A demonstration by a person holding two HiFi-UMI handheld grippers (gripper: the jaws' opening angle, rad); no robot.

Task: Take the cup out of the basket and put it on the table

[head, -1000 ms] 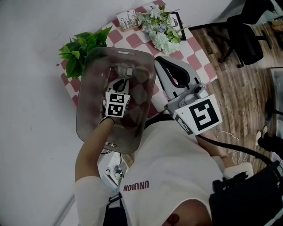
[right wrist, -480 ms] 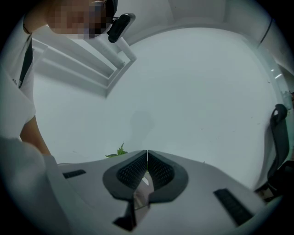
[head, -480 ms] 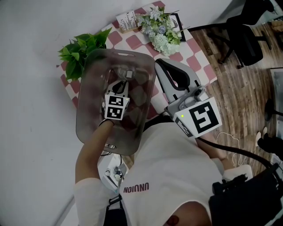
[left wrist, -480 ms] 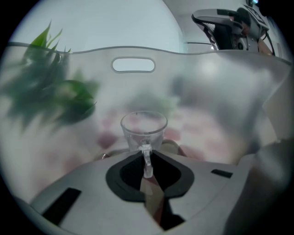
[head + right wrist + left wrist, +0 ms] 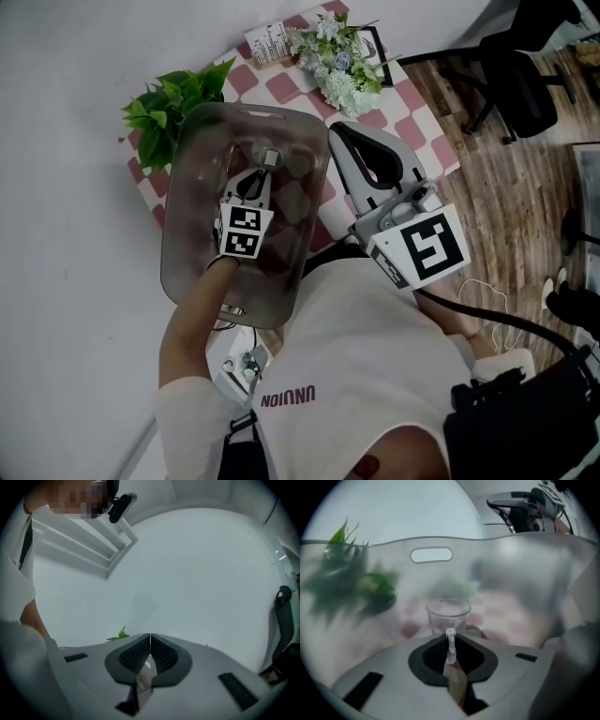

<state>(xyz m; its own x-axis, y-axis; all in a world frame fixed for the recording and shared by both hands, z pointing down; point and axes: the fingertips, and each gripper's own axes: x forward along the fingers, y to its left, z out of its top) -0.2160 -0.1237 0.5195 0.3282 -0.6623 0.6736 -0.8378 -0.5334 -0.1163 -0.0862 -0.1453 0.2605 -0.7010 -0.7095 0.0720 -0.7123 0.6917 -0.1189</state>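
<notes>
The jaws of the left gripper (image 5: 450,637) are closed on the thin vertical handle of the small clear glass cup (image 5: 448,613). The handle stands upright in the gap between the dark pads. Its long axis runs top to bottom and is in line with the seam of the jaws.

The cup bowl lies directly ahead of the jaw tips. It is upright, mouth up, on the floor of the translucent grey plastic basket (image 5: 511,564). The far basket wall, with its oval hand slot, rises beyond the cup, so the judged exit path is upward over the rim.

The right gripper (image 5: 150,639) has its jaws pressed together with nothing between them. In the head view it is outside the basket, just beside the right wall. The left gripper is therefore the nearer one and carries the lift. Bare pink-and-white checked bench (image 5: 412,122) is available to the right of the basket.
</notes>
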